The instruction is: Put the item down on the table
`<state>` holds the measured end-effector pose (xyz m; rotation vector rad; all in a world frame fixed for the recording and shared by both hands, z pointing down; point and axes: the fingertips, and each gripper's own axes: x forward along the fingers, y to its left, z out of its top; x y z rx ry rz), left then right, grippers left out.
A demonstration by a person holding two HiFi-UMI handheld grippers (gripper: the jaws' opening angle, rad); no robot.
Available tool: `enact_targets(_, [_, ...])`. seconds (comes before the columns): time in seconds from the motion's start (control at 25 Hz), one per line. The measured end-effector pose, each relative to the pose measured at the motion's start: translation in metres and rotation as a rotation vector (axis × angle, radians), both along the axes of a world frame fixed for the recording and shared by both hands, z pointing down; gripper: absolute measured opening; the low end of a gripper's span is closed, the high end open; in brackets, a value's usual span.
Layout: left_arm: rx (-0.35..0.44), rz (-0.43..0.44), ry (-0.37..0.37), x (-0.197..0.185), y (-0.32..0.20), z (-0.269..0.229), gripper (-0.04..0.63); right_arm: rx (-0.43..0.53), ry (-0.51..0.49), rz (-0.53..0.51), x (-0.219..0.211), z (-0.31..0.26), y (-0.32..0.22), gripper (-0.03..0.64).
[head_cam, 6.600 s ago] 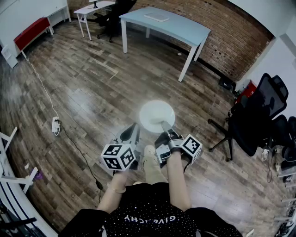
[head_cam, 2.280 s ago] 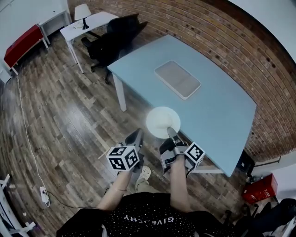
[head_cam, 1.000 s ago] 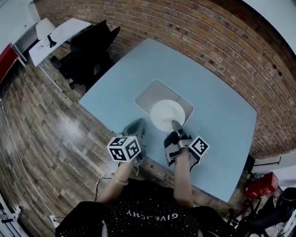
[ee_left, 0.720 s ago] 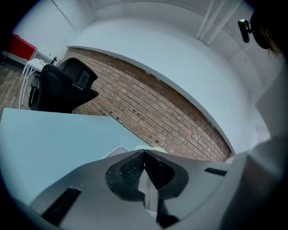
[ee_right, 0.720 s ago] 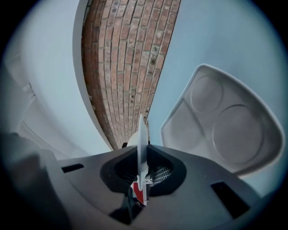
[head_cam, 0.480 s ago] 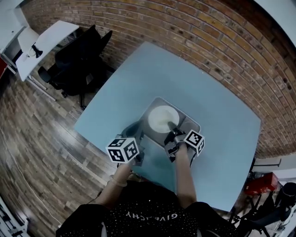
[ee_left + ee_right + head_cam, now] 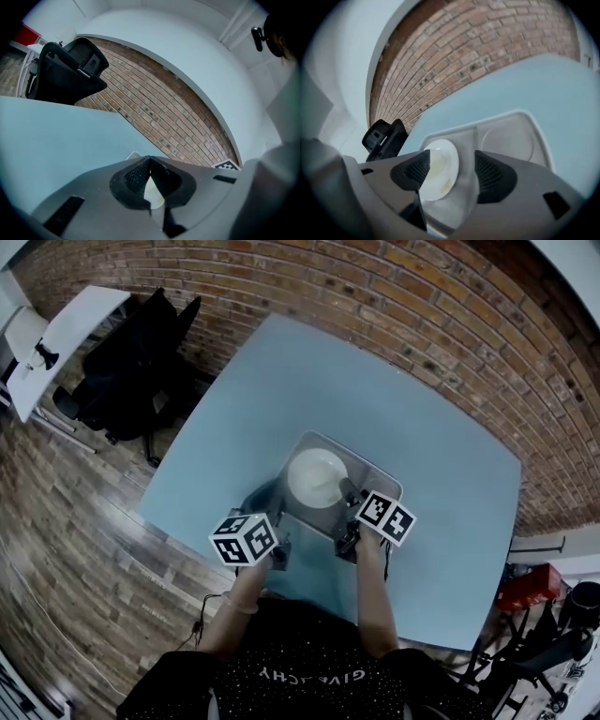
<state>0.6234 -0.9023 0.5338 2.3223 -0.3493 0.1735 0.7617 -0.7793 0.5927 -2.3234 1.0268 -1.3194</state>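
right gripper (image 7: 451, 166): jaws just opened wide, pads off the white plate (image 7: 317, 478), which shows partly in the gap | left gripper (image 7: 150, 171): jaws closed together, gripping nothing | plate: flat in a compartment of the grey tray (image 7: 320, 517) | tray: on the light-blue table (image 7: 281, 381)

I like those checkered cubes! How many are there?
2. One black-and-white checkered marker cube rides on the left claw, the other on the right claw. None seem hidden.

Head view steeply down on table (image 7: 422, 427), left gripper view low, level toward brick wall (image 7: 154, 108), right gripper view close, angled down, sharing tray (image 7: 511, 136) with head view
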Motion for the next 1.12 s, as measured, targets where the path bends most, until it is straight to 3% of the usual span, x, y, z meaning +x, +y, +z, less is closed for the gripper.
enact_targets(0.04, [-0.008, 0.000, 0.006, 0.002, 0.000, 0.000, 0.011, 0.021, 0.042, -0.002, 0.001, -0.008, 0.006, 0.288])
enact_targets(0.08, [-0.015, 0.002, 0.010, 0.003, 0.000, 0.001, 0.011, 0.095, 0.019, -0.005, -0.003, -0.016, 0.008, 0.283])
enact_targets(0.12, [-0.018, 0.004, 0.013, 0.005, 0.000, 0.001, 0.011, 0.216, -0.068, 0.008, -0.011, -0.023, 0.006, 0.173])
enact_targets(0.16, [-0.019, 0.008, 0.015, 0.007, 0.000, 0.001, 0.011, 0.364, -0.191, 0.040, -0.018, -0.029, 0.004, 0.011])
enact_targets(0.24, [-0.016, 0.019, 0.018, 0.011, 0.002, 0.000, 0.011, 0.625, -0.403, 0.107, -0.028, -0.041, 0.001, 0.011])
enact_targets(0.32, [-0.006, 0.033, 0.022, 0.015, 0.005, -0.002, 0.011, 0.721, -0.472, 0.129, -0.033, -0.046, 0.003, 0.011])
enact_targets(0.72, [0.036, 0.068, 0.022, 0.026, 0.016, -0.014, 0.011, 0.737, -0.410, 0.077, -0.036, -0.062, 0.006, 0.011])
enact_targets(1.12, [0.067, 0.075, 0.008, 0.021, 0.018, -0.017, 0.011, 0.761, -0.442, 0.084, -0.043, -0.060, 0.005, 0.011])
